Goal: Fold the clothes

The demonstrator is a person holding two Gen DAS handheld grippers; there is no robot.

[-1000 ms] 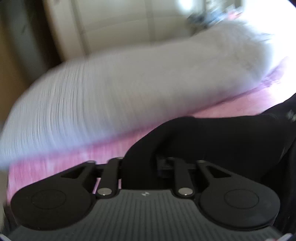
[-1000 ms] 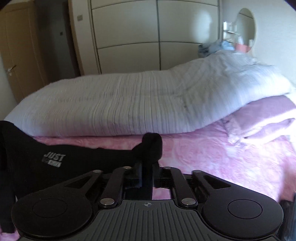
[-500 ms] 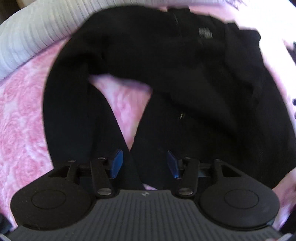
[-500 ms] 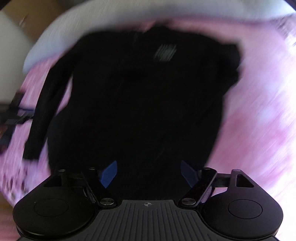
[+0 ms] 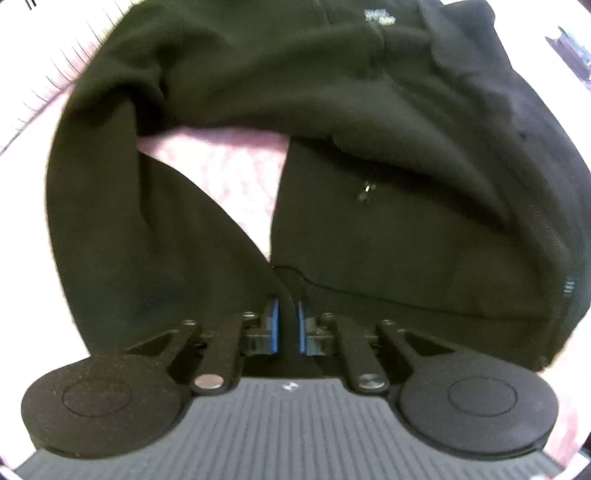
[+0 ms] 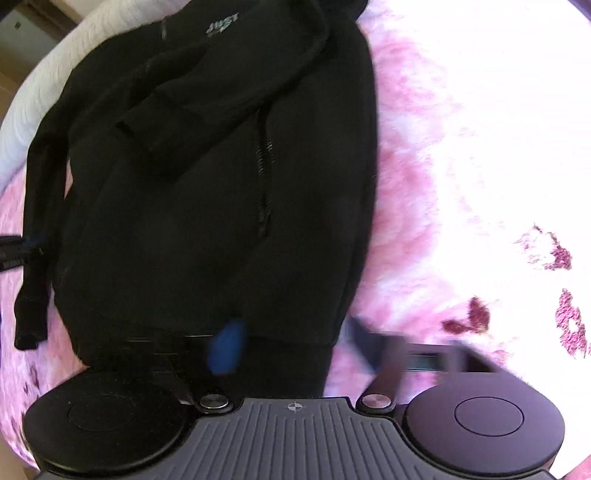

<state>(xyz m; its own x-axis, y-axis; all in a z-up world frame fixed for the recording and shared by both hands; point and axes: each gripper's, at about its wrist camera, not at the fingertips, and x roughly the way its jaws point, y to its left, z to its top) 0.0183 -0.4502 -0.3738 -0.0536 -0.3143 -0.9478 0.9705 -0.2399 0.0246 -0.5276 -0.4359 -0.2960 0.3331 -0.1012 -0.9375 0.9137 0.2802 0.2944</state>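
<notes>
A pink bedsheet with a mottled, marbled pattern covers the bed, and everything else is placed against it. Its right part is washed out almost to white by strong light, and a few darker magenta blotches show on it toward the lower right. In the left wrist view a patch of the same sheet shows near the middle. A white ribbed duvet lies along the sheet's far left edge; in the left wrist view it sits at the upper left. Beyond the duvet, past the sheet's far left corner, is a strip of beige furniture, too blurred to identify
</notes>
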